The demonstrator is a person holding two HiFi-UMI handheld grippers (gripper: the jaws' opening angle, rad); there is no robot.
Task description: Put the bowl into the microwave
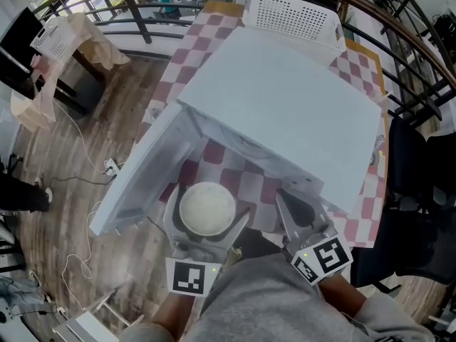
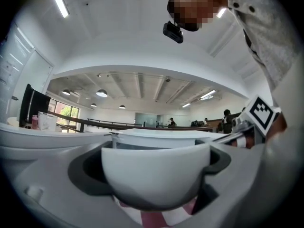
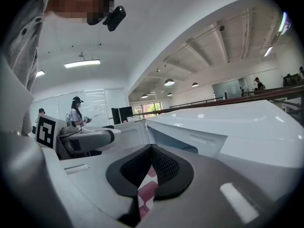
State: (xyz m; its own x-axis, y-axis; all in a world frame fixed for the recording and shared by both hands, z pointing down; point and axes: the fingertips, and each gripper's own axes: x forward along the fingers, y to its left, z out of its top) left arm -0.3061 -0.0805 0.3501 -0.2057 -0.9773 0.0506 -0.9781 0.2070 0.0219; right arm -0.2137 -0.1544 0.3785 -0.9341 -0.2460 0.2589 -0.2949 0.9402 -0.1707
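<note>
A white bowl (image 1: 206, 206) sits between the jaws of my left gripper (image 1: 207, 216), which is shut on it just in front of the microwave's open cavity (image 1: 235, 157). In the left gripper view the bowl (image 2: 156, 172) fills the gap between the grey fingers (image 2: 57, 175), upright. The white microwave (image 1: 285, 105) stands on a red-and-white checked tablecloth (image 1: 196, 45), its door (image 1: 146, 169) swung open to the left. My right gripper (image 1: 298, 206) hovers to the right of the bowl under the microwave's near corner. Its black pads (image 3: 164, 167) are together with nothing between them.
A white perforated basket (image 1: 292, 16) stands behind the microwave at the table's far end. A dark chair (image 1: 420, 191) is off the right edge. On the wooden floor at left are cables (image 1: 92, 162) and a stand with a paper bag (image 1: 78, 38). Black railings (image 1: 128, 9) ring the area.
</note>
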